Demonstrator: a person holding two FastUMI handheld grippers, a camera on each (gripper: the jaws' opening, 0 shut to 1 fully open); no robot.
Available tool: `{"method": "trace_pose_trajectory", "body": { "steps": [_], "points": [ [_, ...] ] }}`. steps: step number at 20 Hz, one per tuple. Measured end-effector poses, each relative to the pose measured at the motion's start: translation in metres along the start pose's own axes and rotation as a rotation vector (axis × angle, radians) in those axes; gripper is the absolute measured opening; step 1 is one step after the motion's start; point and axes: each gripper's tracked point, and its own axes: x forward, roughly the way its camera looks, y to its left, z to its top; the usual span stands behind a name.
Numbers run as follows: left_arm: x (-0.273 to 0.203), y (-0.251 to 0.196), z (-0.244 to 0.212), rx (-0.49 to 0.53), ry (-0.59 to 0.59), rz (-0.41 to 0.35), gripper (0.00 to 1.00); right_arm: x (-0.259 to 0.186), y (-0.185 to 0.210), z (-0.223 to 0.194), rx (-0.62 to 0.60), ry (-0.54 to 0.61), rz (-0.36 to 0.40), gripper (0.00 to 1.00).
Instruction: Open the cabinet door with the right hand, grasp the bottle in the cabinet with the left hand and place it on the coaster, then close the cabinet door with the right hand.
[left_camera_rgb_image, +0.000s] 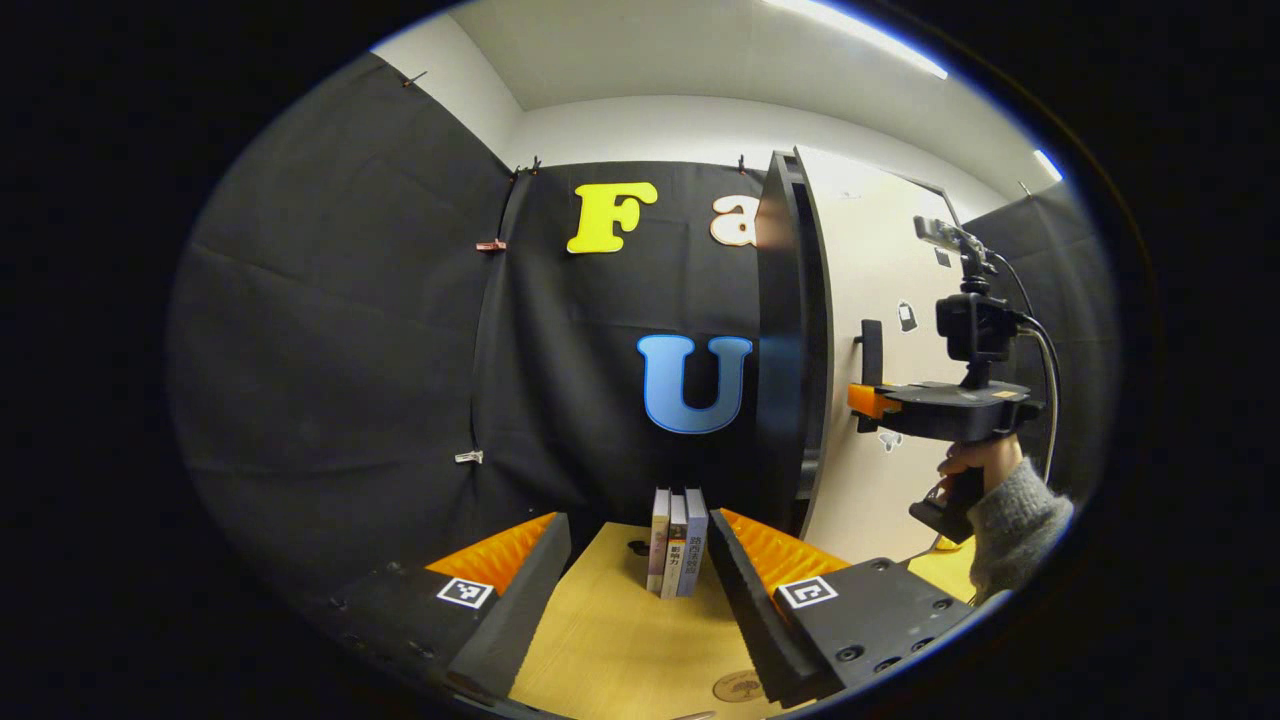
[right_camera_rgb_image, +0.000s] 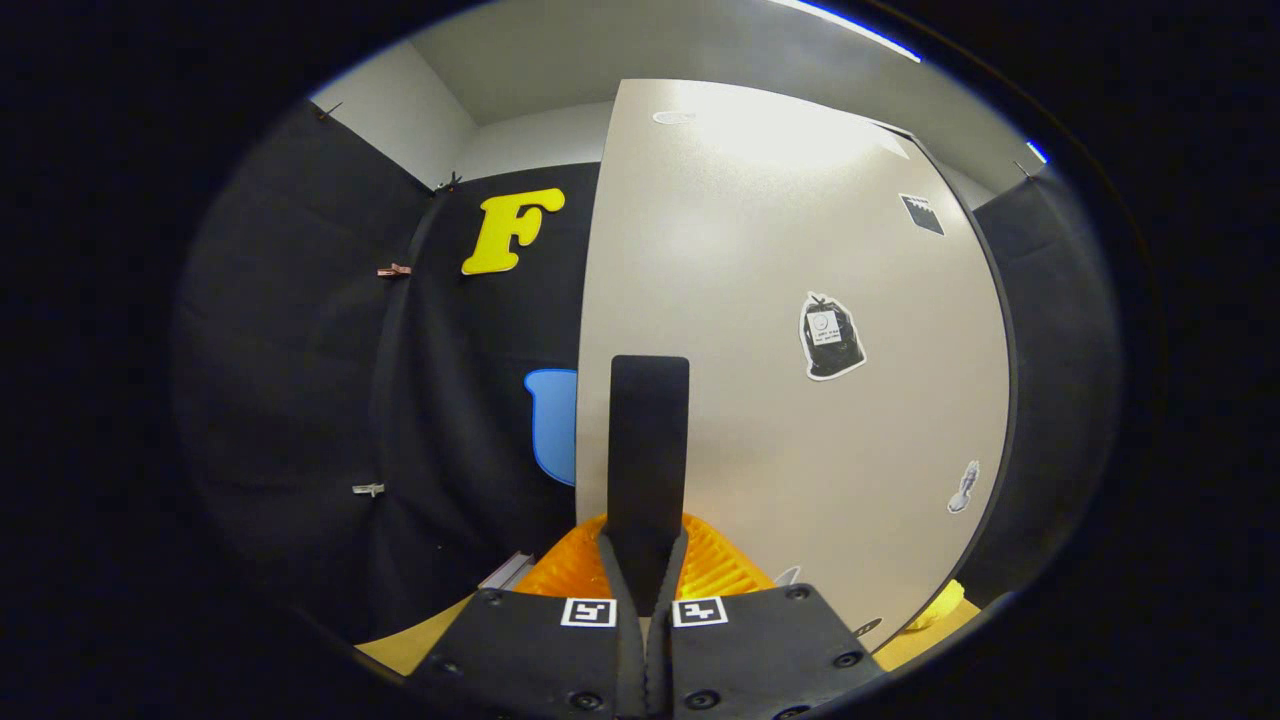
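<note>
- The right gripper (right_camera_rgb_image: 645, 590) has its two fingers pressed together on the dark upright handle (right_camera_rgb_image: 648, 455) of the cabinet door (right_camera_rgb_image: 790, 450); in the left gripper view the same gripper (left_camera_rgb_image: 868, 400) sits at 3 o'clock, against the handle (left_camera_rgb_image: 872, 350).
- The door (left_camera_rgb_image: 895, 300) stands partly open, its dark edge (left_camera_rgb_image: 785, 330) turned toward the left camera.
- The left gripper (left_camera_rgb_image: 635, 575) is wide open and holds nothing; it hangs over the wooden table (left_camera_rgb_image: 610, 640), with three upright books (left_camera_rgb_image: 678, 542) just beyond its tips.
- The bottle cannot be seen; I judge it is behind the door, so its weight and slipperiness cannot be told.
- The door looks like a stiff, flat panel; the handle is the natural place to hold it.
- A round coaster (left_camera_rgb_image: 738, 686) lies at 6 o'clock.
</note>
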Motion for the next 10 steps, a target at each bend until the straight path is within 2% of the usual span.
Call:
{"method": "trace_pose_trajectory", "body": {
  "steps": [3, 10],
  "points": [
    [-0.012, -0.018, 0.005, -0.004, -0.013, -0.048, 0.88, -0.027, -0.002, 0.006, 0.008, 0.008, 0.025, 0.06],
    [-0.03, -0.077, 0.0, -0.027, 0.019, -0.211, 0.88, -0.099, -0.031, 0.016, 0.015, 0.016, 0.004, 0.05]
  ]
}}
